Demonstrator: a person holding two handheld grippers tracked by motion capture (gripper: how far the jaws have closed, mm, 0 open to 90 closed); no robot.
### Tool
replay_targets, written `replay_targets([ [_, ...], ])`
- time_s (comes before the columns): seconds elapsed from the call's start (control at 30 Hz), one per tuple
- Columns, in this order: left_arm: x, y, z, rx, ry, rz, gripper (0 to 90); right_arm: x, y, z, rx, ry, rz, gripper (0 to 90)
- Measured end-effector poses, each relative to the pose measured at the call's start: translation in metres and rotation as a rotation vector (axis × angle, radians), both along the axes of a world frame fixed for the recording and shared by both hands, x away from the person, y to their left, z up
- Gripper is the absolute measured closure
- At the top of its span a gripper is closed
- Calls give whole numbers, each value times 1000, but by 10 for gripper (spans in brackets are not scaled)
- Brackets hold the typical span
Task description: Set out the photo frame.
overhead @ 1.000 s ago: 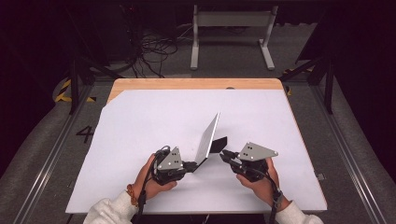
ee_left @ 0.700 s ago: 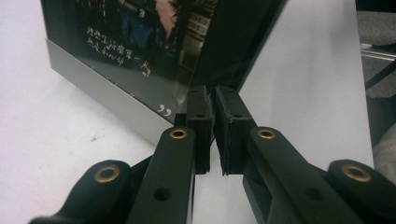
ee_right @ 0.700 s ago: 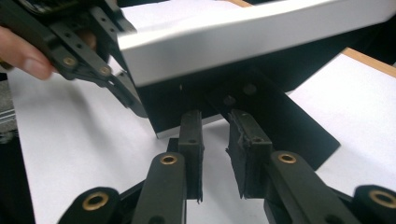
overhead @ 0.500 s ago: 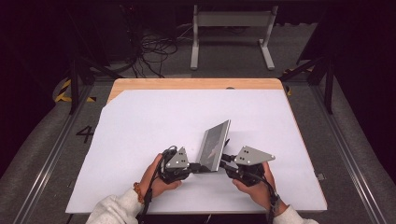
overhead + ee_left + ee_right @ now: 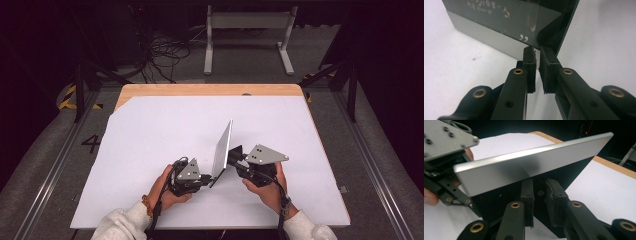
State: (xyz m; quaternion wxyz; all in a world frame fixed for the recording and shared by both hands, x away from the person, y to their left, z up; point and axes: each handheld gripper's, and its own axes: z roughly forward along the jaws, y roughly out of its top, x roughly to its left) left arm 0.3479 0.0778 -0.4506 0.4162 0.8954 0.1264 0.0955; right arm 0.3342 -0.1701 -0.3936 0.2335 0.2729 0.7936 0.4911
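A dark room surrounds us, with cables on the floor beyond a wooden table [image 5: 210,90] covered by a white sheet [image 5: 165,130]. We work near the table's close edge, where we hold a thin silver panel with a dark glass face, seemingly a tablet [image 5: 222,150], tilted up on edge between our two tools.

Our left gripper [image 5: 207,180] sits just left of the tablet's lower near corner. In the left gripper view, the tablet [image 5: 506,25] rises directly ahead of the jaws, its dark glass showing faint pale writing and a silver band along the bottom. The left gripper [image 5: 537,62] has its jaws drawn narrow, with the tablet's thin edge running down into the slit between the pads [image 5: 529,60]; we judge it pinched there.

Our right gripper [image 5: 237,159] lies just right of the tablet, at its dark underside. In the right gripper view, the silver back of the tablet [image 5: 531,167] slants across just above the right gripper [image 5: 539,195], whose jaws stand narrowly apart; we cannot tell whether they grip anything. Beyond the tablet's left end, we see our other hand [image 5: 431,195] with its tool.
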Motion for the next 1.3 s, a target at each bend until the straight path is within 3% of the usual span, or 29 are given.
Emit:
replay_targets([
  [0.03, -1, 0, 2, -21, -3, -11, 832, 0, 1, -1, -6, 2, 4, 774],
  [0.23, -13, -6, 8, -29, -20, -56, 840, 1, 1, -2, -20, 1, 4, 792],
  [0.6, -13, -16, 8, -24, -34, -47, 808, 9, -9, -6, -14, 26, -14, 771],
  [0.9, -14, -14, 9, -8, -32, -66, 807, -11, -19, -12, -71, 47, 26, 728],
  [1.1, -14, -19, 3, 23, -31, -68, 829, -30, -24, -13, -47, 61, 49, 680],
  [1.3, -12, -21, 1, 20, -24, -66, 831, -41, -13, -14, -48, 64, 89, 635],
])
